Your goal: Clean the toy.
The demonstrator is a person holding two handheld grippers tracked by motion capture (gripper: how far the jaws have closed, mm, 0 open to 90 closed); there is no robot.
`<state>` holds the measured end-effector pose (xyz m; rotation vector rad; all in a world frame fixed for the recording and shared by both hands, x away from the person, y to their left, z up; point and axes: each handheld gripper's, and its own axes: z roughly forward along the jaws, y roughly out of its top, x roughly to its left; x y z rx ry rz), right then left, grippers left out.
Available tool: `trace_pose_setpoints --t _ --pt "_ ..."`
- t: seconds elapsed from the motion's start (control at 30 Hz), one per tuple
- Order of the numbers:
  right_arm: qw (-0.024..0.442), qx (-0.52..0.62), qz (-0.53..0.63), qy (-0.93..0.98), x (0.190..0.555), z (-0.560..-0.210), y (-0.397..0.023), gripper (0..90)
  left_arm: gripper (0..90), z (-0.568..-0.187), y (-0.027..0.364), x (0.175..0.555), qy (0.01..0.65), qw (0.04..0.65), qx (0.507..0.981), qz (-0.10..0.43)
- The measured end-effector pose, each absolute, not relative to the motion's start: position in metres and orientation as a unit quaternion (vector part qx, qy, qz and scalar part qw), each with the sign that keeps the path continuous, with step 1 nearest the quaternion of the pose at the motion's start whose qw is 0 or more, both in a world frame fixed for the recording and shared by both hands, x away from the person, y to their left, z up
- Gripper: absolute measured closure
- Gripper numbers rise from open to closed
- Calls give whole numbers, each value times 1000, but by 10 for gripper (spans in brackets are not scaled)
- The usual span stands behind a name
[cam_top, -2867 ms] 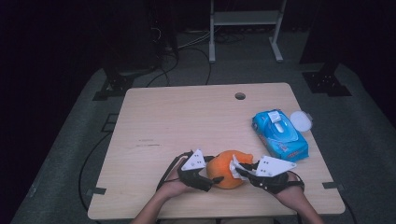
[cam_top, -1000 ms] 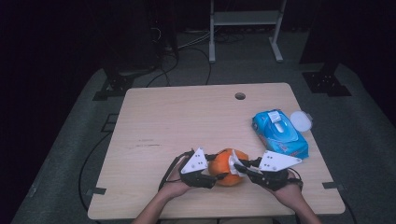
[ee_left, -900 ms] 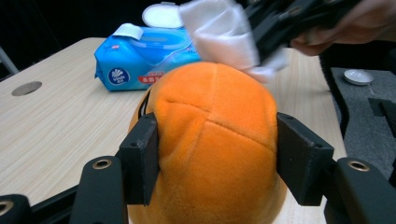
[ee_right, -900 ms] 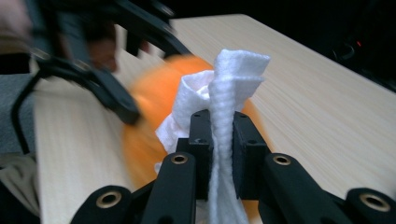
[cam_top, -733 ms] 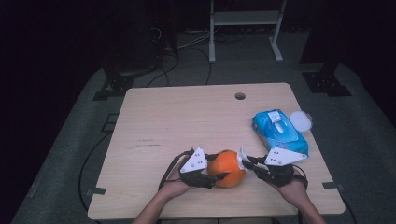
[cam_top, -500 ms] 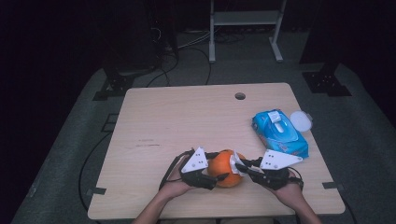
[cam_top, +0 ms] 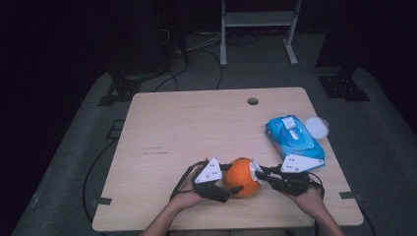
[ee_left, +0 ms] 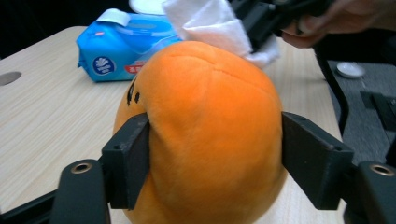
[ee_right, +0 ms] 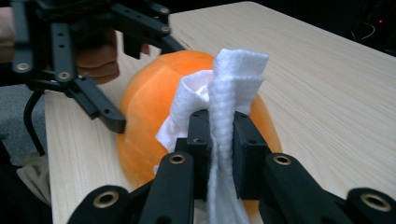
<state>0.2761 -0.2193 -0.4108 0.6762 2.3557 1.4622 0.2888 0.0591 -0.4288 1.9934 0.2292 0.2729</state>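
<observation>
**Jaws grip an orange toy and a white wipe**

Jaws of the left gripper point(ee_left: 212, 154), which have just been closing, squeeze both sides of the orange plush toy point(cam_top: 241, 177), which sits near the front edge of the wooden table point(cam_top: 196, 123). A blue wipes pack point(cam_top: 293, 137) lies well to its right. Clamped shut, the right gripper point(ee_right: 219, 140) pinches a folded white wipe point(ee_right: 224, 98) against the toy's top.

Light falls on the table point(cam_top: 196, 128) alone, its surroundings dark; both gripper views are softly blurred up close.
</observation>
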Motion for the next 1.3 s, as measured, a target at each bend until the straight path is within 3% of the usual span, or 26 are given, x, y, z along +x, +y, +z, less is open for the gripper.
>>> trace_pose_setpoints --t 0.1,0.23,0.3,0.6,0.83,1.0,1.3 --pt "147 242 505 815 277 -412 -224 785 282 -428 60 290 97 533 833 114" --pt "152 245 505 814 277 -412 -222 788 111 -433 57 296 133 524 833 119" --pt "151 243 506 814 276 -410 -220 791 91 -437 56 300 149 524 832 103" --pt "168 209 511 817 264 -399 -205 795 321 -437 59 295 134 531 831 99" --pt "193 256 490 811 276 -409 -223 795 189 -439 57 297 131 530 833 91" --pt "203 242 492 811 267 -404 -213 796 317 -434 59 293 134 532 829 104" --pt "190 199 536 798 250 -386 -201 798 346 -416 68 294 158 536 825 78"
